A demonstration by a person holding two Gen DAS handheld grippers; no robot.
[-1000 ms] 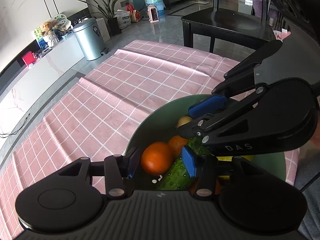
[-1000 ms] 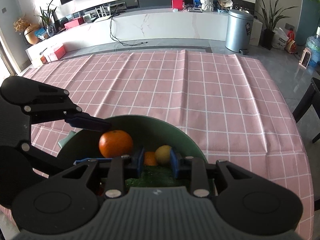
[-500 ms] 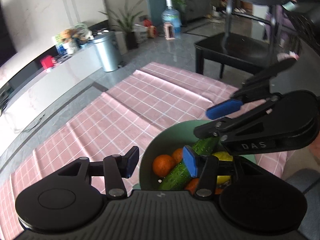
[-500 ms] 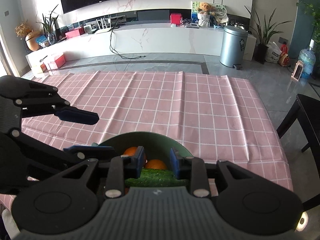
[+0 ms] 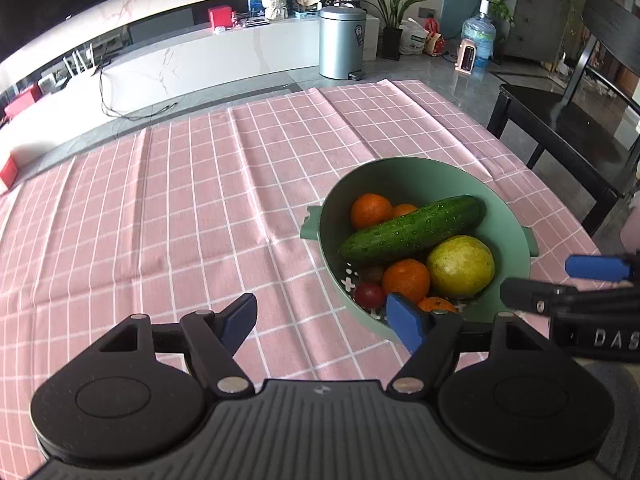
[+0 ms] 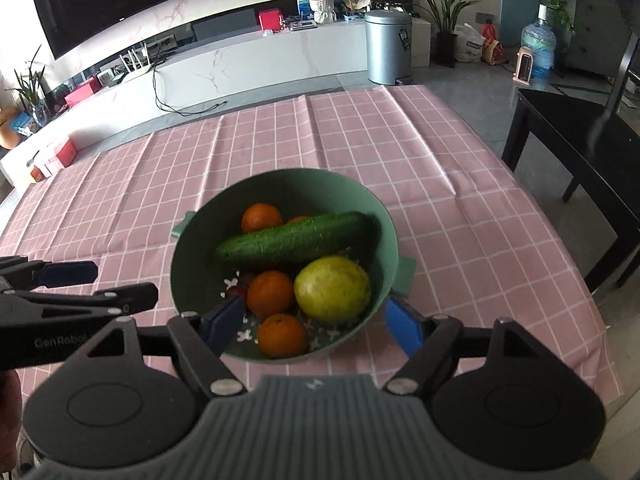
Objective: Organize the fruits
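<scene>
Left gripper [image 5: 322,318] spread wide, empty, above cloth at bowl's 8 o'clock. Right gripper [image 6: 314,326] likewise spread, empty, over near rim. Green bowl [image 6: 312,184] holds cucumber [image 6: 294,238], oranges, yellow fruit [image 6: 332,289]. Fits sorting done or unloading pending.

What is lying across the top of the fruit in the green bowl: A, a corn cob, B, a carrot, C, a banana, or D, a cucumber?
D: a long dark green cucumber with a bumpy skin lies slantwise over the oranges in the green bowl, beside a large yellow-green fruit.
</scene>
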